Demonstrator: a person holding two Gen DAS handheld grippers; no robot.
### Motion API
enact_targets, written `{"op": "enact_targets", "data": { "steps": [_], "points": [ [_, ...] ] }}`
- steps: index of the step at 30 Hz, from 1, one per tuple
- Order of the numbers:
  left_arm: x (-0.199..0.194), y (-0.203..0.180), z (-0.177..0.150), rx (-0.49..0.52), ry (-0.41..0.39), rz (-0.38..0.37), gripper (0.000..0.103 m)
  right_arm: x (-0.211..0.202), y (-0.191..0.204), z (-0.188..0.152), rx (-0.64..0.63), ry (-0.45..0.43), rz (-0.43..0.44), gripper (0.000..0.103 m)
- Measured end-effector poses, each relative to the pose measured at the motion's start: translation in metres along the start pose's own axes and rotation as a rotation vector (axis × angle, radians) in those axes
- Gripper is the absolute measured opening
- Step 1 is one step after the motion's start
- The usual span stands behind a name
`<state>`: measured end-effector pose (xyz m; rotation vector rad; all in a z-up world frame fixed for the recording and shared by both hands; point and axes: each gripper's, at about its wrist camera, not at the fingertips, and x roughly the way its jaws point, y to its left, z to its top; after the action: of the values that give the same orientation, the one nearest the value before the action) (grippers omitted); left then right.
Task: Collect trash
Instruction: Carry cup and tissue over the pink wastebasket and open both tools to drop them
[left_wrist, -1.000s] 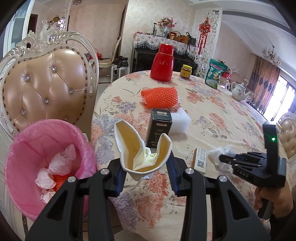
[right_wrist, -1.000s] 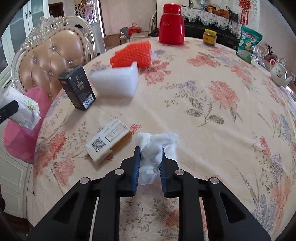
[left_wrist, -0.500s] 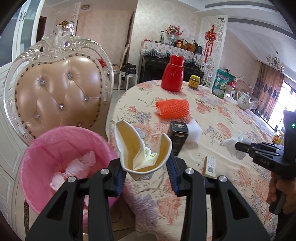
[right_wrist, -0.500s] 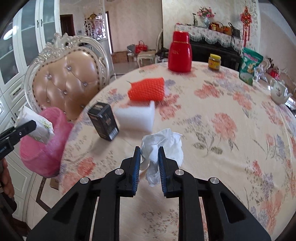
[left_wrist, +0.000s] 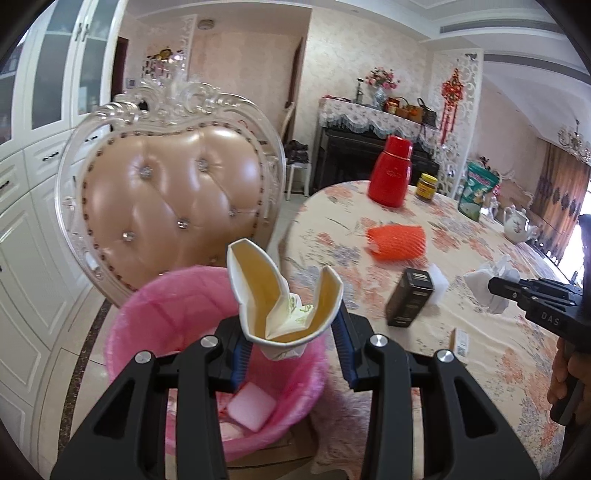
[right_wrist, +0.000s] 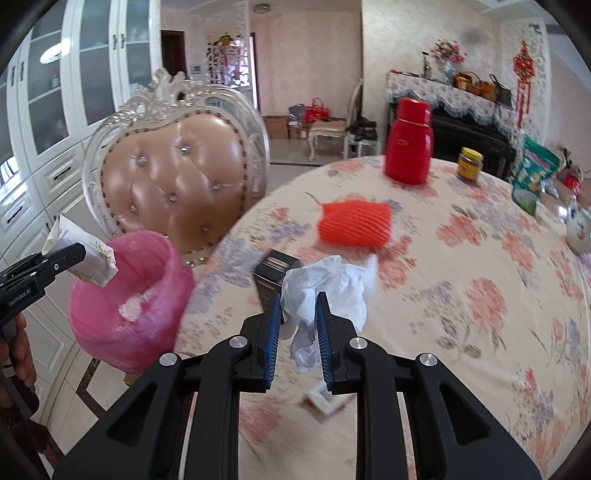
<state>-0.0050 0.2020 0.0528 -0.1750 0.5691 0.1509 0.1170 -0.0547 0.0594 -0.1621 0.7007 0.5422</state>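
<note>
My left gripper (left_wrist: 291, 343) is shut on a squashed white paper cup (left_wrist: 280, 295) and holds it over the pink-lined trash bin (left_wrist: 166, 306), which stands beside the table and holds tissues and a white block. My right gripper (right_wrist: 298, 328) is shut on a crumpled white tissue (right_wrist: 325, 284), lifted above the floral table (right_wrist: 461, 295). In the right wrist view the left gripper (right_wrist: 79, 251) holds the cup (right_wrist: 88, 254) at the pink bin (right_wrist: 125, 306). In the left wrist view the right gripper (left_wrist: 493, 286) carries the tissue (left_wrist: 487, 280).
On the table lie an orange foam net (right_wrist: 354, 223), a black box (left_wrist: 410, 299) next to a white foam block (left_wrist: 437, 282), and a small white carton (right_wrist: 325, 400). A red thermos (right_wrist: 408, 142), a jar (right_wrist: 470, 158), a green bag and a teapot stand farther back. A padded chair (left_wrist: 166, 206) stands behind the bin.
The left gripper has carried the cup leftward off the table to above the bin. The right gripper has lifted the tissue off the table and swung toward the bin.
</note>
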Motion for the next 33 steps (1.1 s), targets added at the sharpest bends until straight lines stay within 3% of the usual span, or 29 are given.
{"op": "enact_targets", "data": {
  "steps": [15, 33],
  "points": [
    [-0.019, 0.054, 0.000, -0.047, -0.007, 0.067, 0.038, 0.022, 0.088, 0.032, -0.113, -0.012, 0.118, 0.020],
    [-0.020, 0.093, -0.005, -0.079, 0.015, 0.114, 0.039, 0.067, 0.171, 0.040, -0.198, 0.042, 0.237, 0.020]
  ]
}}
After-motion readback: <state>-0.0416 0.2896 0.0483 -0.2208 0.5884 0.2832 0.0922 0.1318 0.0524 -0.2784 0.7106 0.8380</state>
